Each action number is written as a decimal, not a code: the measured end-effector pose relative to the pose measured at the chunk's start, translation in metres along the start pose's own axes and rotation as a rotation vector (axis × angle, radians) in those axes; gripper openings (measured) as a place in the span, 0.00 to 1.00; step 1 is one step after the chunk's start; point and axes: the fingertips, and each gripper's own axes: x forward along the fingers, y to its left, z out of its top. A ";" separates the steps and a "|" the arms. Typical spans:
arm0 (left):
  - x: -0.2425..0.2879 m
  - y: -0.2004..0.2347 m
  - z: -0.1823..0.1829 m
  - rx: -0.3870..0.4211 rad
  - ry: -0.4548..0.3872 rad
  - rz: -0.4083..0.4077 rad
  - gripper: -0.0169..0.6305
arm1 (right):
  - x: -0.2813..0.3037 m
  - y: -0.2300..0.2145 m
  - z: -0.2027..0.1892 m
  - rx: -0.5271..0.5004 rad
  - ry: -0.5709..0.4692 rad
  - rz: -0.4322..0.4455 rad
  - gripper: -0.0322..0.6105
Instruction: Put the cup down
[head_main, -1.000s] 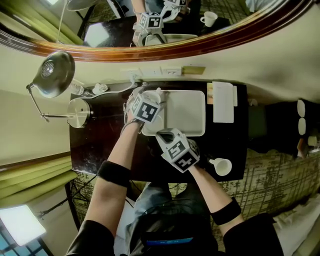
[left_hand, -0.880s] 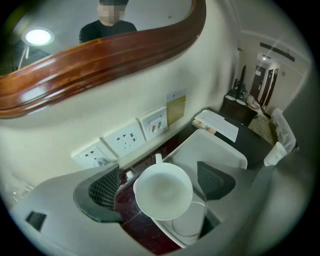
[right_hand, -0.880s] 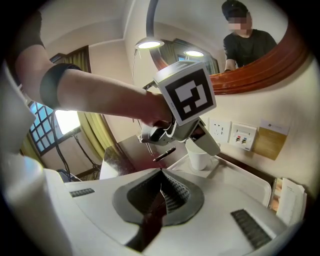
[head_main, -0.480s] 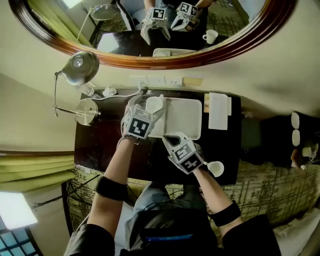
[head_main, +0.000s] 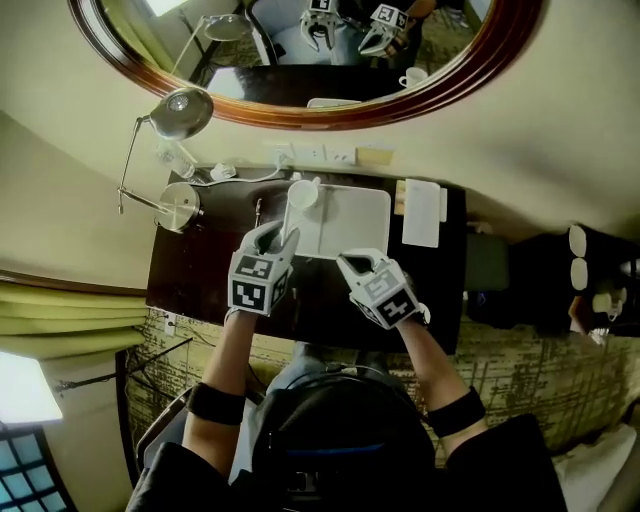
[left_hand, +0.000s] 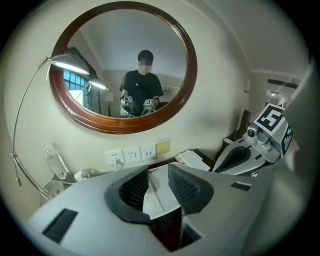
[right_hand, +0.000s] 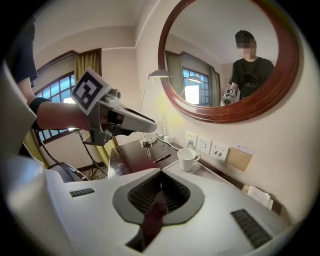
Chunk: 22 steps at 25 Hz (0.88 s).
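Cream wall and a dark desk fill the head view, with an oval wood-framed mirror above and a desk lamp at the left. A pale tray lies against the wall. The cup stands upright on the tray's far left corner, nothing touching it, so the putting-down looks done. The left gripper and the right gripper hang over the near edge of the tray, well apart from the cup. That suits hands with nothing left to carry. A white pad lies right of the tray.

From the left gripper view, the ribbed pads stand a narrow gap apart and have just been closing. Only the tray shows beyond the gap; nothing is between them. Wall sockets and a yellowish card sit under the mirror; no print on the card can be made out.

From the right gripper view, the pads are pressed together with nothing caught in them. The cup shows beyond, handle turned to the right, and a pen lies on the desk to its left. The only marks to read anywhere are the black-and-white squares on the gripper cubes; no brand or lettering is legible.
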 end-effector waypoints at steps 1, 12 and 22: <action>-0.006 -0.004 -0.002 -0.012 -0.014 0.004 0.17 | -0.005 0.000 0.001 0.002 -0.005 -0.004 0.05; -0.046 -0.030 -0.032 -0.141 -0.069 0.038 0.03 | -0.052 -0.018 -0.023 0.048 -0.014 -0.084 0.05; -0.050 -0.059 -0.046 -0.153 -0.070 0.010 0.03 | -0.096 -0.059 -0.057 0.150 -0.018 -0.228 0.05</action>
